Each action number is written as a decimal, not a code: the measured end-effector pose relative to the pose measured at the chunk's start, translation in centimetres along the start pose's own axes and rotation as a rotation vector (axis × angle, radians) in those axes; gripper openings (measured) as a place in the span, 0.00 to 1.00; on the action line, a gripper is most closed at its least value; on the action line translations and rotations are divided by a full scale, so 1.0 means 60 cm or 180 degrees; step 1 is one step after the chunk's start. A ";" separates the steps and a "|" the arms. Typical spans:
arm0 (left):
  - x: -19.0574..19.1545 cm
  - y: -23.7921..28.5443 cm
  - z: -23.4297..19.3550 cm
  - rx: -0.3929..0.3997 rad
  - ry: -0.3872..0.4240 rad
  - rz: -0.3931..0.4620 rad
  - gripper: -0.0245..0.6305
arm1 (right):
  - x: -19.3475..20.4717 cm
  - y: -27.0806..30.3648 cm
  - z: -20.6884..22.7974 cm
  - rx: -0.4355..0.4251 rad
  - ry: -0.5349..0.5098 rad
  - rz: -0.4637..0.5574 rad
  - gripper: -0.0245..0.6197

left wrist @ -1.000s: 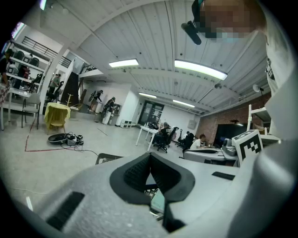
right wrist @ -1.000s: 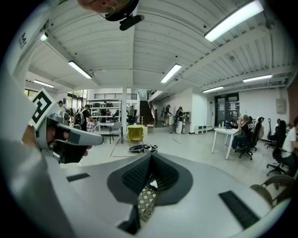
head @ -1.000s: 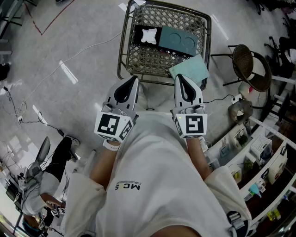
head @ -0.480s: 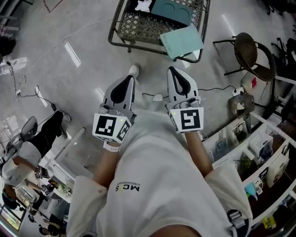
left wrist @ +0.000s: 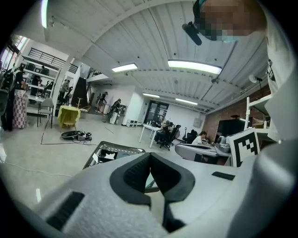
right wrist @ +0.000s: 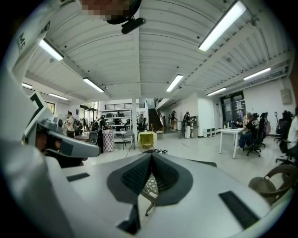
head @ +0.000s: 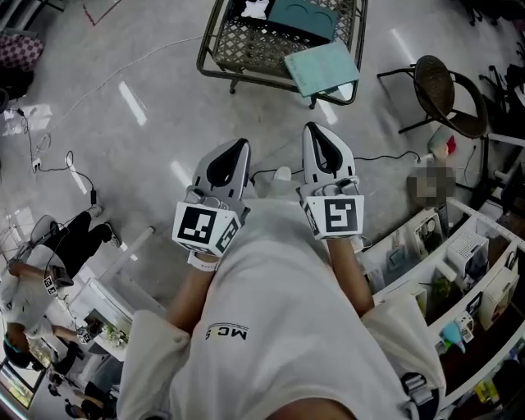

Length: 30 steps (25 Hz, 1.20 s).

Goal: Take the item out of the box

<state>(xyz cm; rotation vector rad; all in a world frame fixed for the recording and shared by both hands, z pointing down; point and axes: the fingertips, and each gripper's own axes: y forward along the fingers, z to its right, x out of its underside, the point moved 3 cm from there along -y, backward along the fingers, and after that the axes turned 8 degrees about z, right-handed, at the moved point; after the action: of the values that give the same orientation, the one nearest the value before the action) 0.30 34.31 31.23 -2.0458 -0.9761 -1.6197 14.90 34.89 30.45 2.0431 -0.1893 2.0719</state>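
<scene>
A lattice-topped metal table [head: 246,78] stands at the top of the head view. On it lies an open box [head: 302,16] with a teal tray and a white item [head: 256,10] in a black part. The flat teal lid [head: 321,67] rests at the table's near right edge. My left gripper [head: 242,141] and right gripper [head: 310,125] are held close to my chest, well short of the table, both shut with nothing between the jaws. The left gripper view shows the shut left gripper [left wrist: 150,155] with the table [left wrist: 100,151] beyond it. The right gripper [right wrist: 151,155] also reads shut in its own view.
A round wicker chair [head: 447,107] stands right of the table. Shelves with small goods [head: 459,271] run along the lower right. Cables [head: 49,164] lie on the pale floor at left, and a person [head: 49,262] sits at the lower left.
The table with the box has slid farther up and away in the head view. Both grippers stay shut and keep their place near my chest.
</scene>
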 end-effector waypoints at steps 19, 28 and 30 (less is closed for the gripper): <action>-0.071 -0.076 -0.262 0.0080 0.0042 0.0042 0.07 | -0.020 0.162 -0.167 0.0222 -0.0043 0.0068 0.06; -0.092 0.073 -0.300 -0.0045 0.0089 0.0024 0.07 | 0.026 0.311 -0.068 -0.0180 -0.0073 -0.0352 0.06; -0.108 0.118 -0.304 -0.0090 0.0110 0.0034 0.07 | 0.026 0.345 -0.038 -0.0277 -0.0113 -0.0369 0.06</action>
<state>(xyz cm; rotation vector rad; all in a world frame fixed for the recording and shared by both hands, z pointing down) -8.28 15.56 31.21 -2.0308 -0.9343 -1.6668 7.50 15.54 33.30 1.9916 -0.1601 1.9258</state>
